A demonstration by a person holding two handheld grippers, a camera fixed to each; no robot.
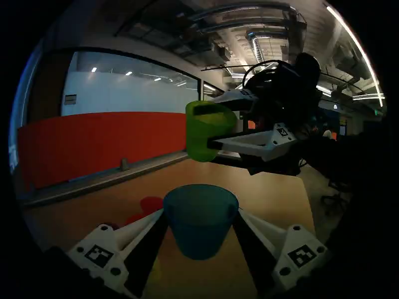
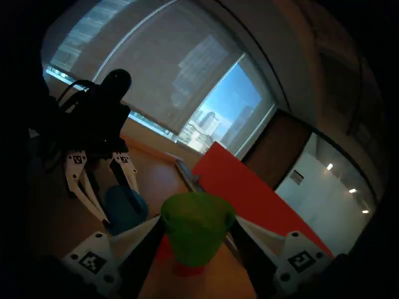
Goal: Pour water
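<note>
A blue cup [image 1: 200, 219] sits upright between the fingers of my left gripper [image 1: 199, 226], which is shut on it above the wooden table [image 1: 269, 194]. Farther off and higher, a green cup [image 1: 207, 128] hangs tilted in my right gripper [image 1: 217, 127]. In the right gripper view the green cup [image 2: 196, 226] is pinched between that gripper's own fingers [image 2: 197, 234]. The left gripper [image 2: 117, 199] shows there at the left, holding the blue cup [image 2: 123, 208] lower down. No water is visible.
A red shape [image 1: 147, 207] lies on the table beyond the blue cup, seen as red patches [image 2: 187, 269] under the green cup. An orange-red wall panel [image 1: 99, 142] and a ledge run along the table's far side. Big windows [image 2: 219, 112] stand behind.
</note>
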